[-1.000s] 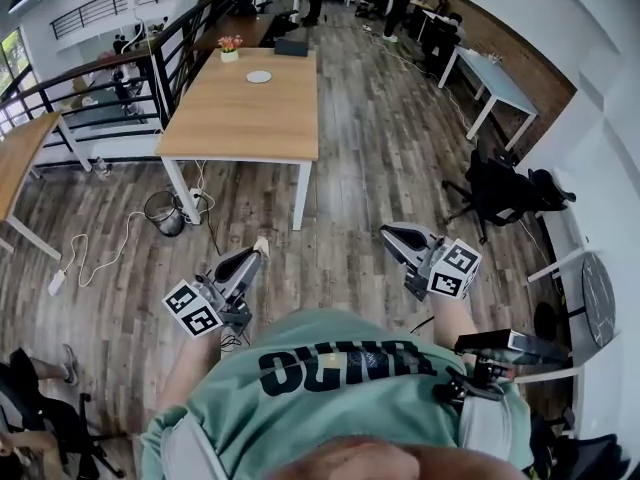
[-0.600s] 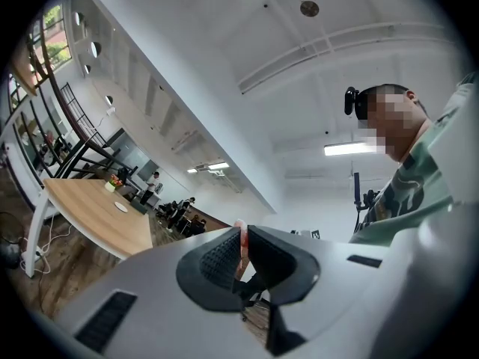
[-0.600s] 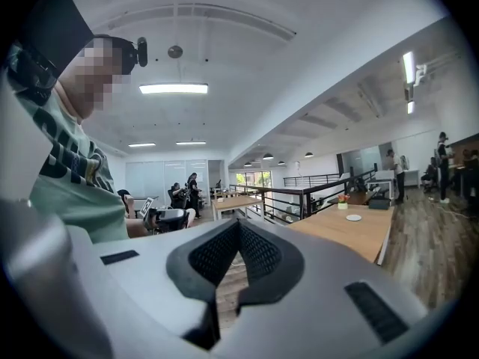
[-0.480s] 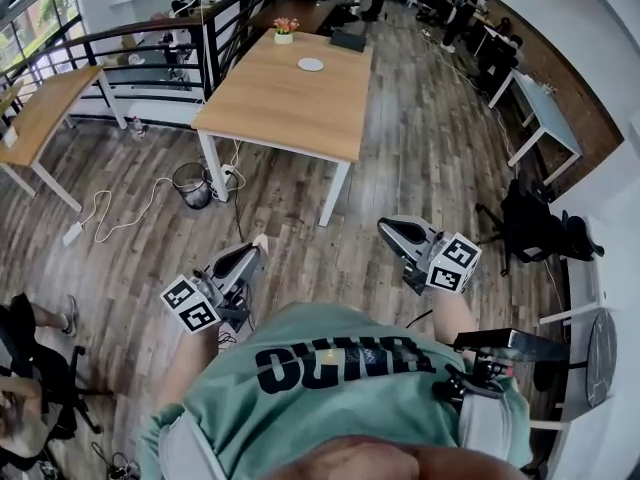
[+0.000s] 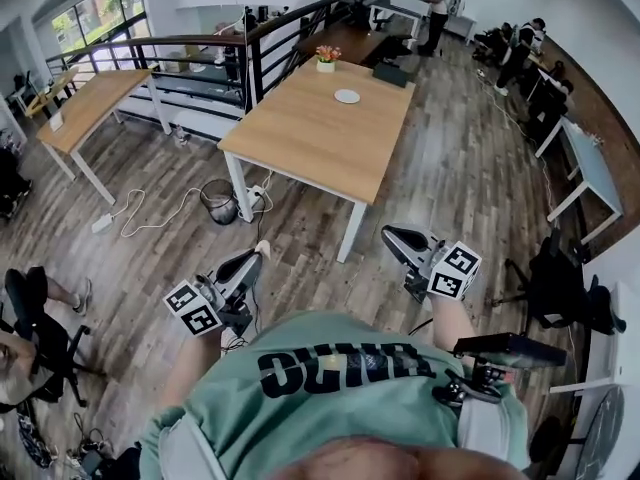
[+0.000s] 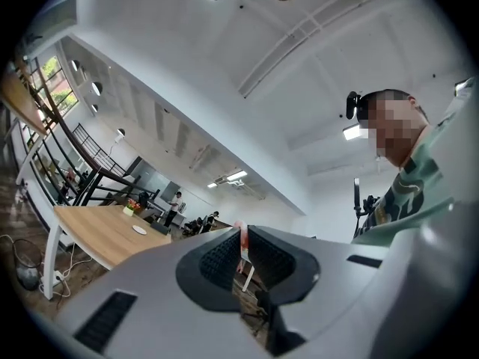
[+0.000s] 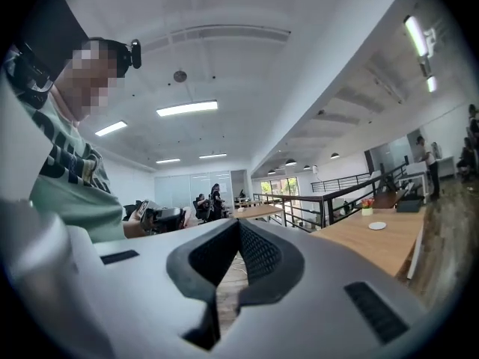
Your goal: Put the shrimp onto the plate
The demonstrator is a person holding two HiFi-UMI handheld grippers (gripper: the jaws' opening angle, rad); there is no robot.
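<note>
A person in a green printed T-shirt (image 5: 330,368) is seen from above, standing on a wood-plank floor (image 5: 150,268), with a grey two-jaw gripper held in each hand. The left gripper (image 5: 255,258) is closed on a small shrimp (image 5: 262,248), which is pinched at the jaw tips. In the left gripper view the shrimp (image 6: 242,238) is shown as a thin, pale pink sliver with a redder edge, squeezed between the black ribbed pads. Only its top end is seen sticking out above them. The right gripper (image 5: 390,235) is closed and nothing is held in it; in the right gripper view its jaws are seen pressed together at the tips. A small round white plate (image 5: 347,96) is set on a light wooden table with white legs (image 5: 300,138), well apart from both grippers and near a small pot of orange flowers (image 5: 325,58).
</note>
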